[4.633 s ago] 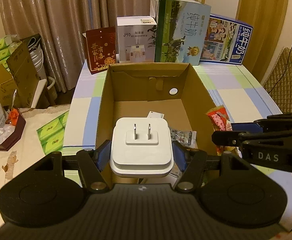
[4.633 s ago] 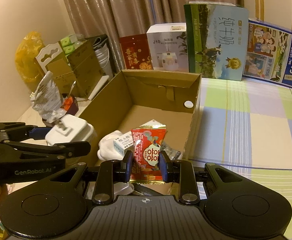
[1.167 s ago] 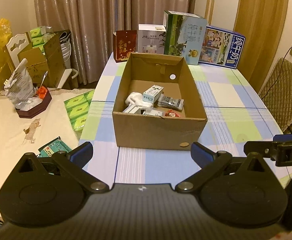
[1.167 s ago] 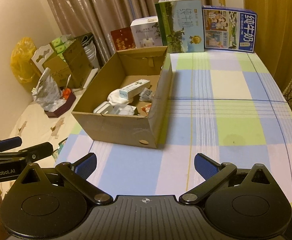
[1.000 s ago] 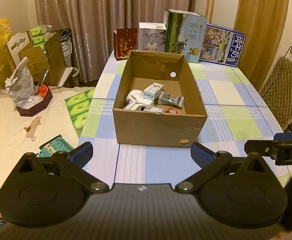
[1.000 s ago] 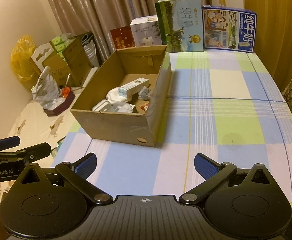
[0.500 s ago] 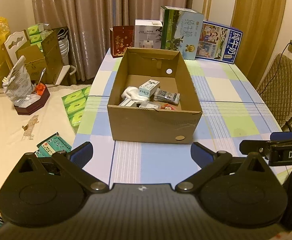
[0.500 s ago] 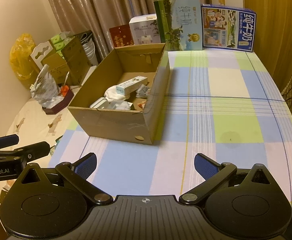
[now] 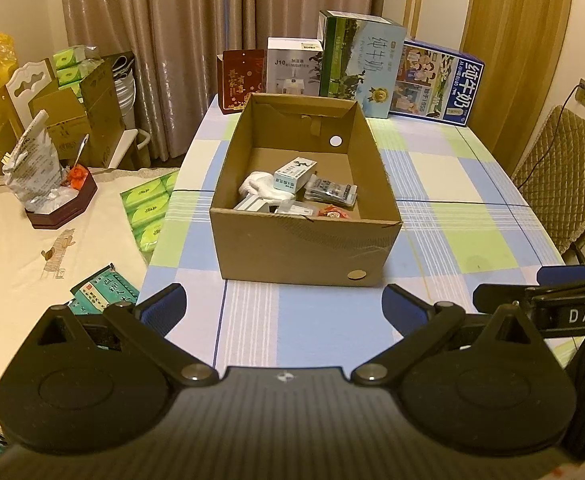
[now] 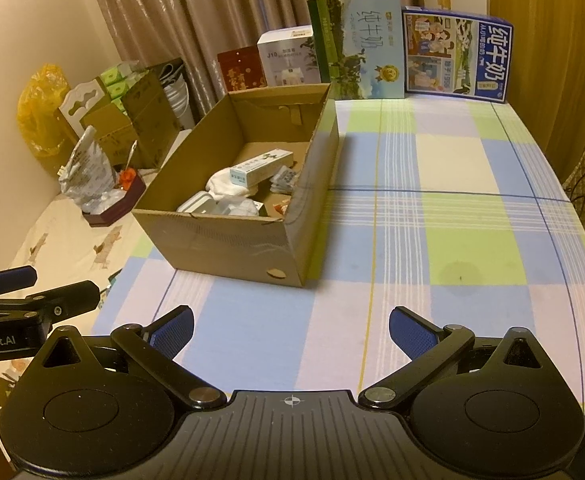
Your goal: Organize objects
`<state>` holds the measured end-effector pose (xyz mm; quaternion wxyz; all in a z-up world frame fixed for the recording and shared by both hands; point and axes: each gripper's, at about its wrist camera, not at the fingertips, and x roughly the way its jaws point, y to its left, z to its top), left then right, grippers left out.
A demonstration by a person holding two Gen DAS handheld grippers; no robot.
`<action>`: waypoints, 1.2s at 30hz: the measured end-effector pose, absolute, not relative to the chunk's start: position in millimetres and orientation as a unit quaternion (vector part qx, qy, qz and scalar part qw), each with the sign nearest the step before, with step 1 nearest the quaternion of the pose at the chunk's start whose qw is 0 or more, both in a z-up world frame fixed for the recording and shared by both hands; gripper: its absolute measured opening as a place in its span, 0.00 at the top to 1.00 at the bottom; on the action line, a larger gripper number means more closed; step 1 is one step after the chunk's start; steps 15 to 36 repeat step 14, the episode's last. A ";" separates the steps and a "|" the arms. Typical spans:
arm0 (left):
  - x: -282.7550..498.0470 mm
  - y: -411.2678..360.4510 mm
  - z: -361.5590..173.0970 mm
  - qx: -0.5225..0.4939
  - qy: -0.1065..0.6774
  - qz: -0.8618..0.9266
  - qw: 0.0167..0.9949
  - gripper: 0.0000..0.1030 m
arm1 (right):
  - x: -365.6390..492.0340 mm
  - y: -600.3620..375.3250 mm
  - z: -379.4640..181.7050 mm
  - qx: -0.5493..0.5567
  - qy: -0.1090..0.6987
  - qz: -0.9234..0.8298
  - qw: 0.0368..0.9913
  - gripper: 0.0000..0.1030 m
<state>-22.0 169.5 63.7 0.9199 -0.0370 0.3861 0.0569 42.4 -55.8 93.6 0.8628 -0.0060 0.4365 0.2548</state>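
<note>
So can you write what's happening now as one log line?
left gripper: open, empty | right gripper: open, empty | cardboard box: holds items

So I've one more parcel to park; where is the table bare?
Bare cloth right of the box, up to the milk cartons, and the strip between the box and both grippers. Crowded: inside the box, and the back edge.
</note>
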 end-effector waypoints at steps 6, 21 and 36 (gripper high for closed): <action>-20.5 166.3 63.5 -0.036 0.384 0.055 0.921 0.01 | 42.4 -56.4 92.8 -0.006 0.436 0.254 0.863 0.02; -20.8 166.5 64.2 -0.051 0.377 0.048 0.923 0.01 | 43.2 -57.8 92.0 -0.006 0.436 0.254 0.863 0.02; -20.8 166.5 64.2 -0.051 0.377 0.048 0.923 0.01 | 43.2 -57.8 92.0 -0.006 0.436 0.254 0.863 0.02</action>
